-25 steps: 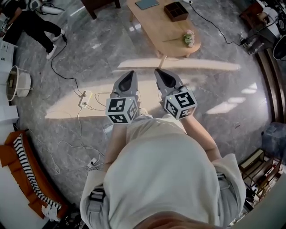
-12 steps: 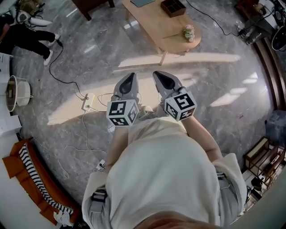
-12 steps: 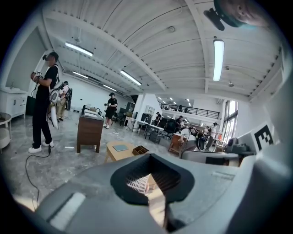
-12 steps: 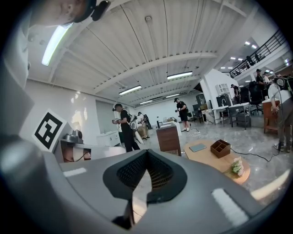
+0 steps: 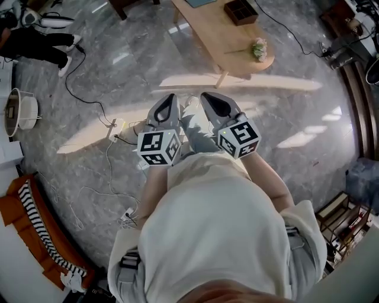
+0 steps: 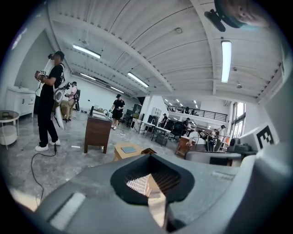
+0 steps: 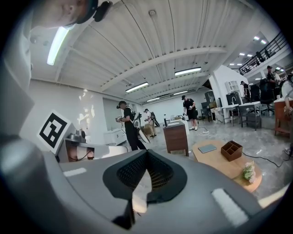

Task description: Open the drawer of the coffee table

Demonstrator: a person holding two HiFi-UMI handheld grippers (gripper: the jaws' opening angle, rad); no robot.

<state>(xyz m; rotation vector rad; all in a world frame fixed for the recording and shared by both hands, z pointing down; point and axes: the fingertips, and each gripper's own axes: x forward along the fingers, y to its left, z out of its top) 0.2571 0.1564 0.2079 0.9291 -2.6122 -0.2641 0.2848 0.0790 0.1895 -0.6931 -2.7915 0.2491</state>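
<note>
The light wooden coffee table (image 5: pixel 219 32) stands on the marble floor ahead of me, at the top of the head view. On it lie a dark compartment box (image 5: pixel 240 10), a bunch of flowers (image 5: pixel 259 50) and a flat blue-grey book (image 5: pixel 194 3). No drawer front shows in any view. My left gripper (image 5: pixel 170 98) and right gripper (image 5: pixel 208 97) are held side by side in front of my body, well short of the table, both shut and empty. The left gripper view shows shut jaws (image 6: pixel 153 183) with the table (image 6: pixel 126 150) beyond. In the right gripper view, the table (image 7: pixel 224 167) lies to the right of the shut jaws (image 7: pixel 142 176).
Cables and a white power strip (image 5: pixel 114 128) lie on the floor to my left. A white round stand (image 5: pixel 21 109) and an orange sofa (image 5: pixel 35 231) sit further left. A dark brown cabinet (image 7: pixel 176 137) stands beyond the table. Several people stand around the room.
I have stepped forward: my leg now shows between the two grippers, which have moved together toward the table. Both stay shut.
</note>
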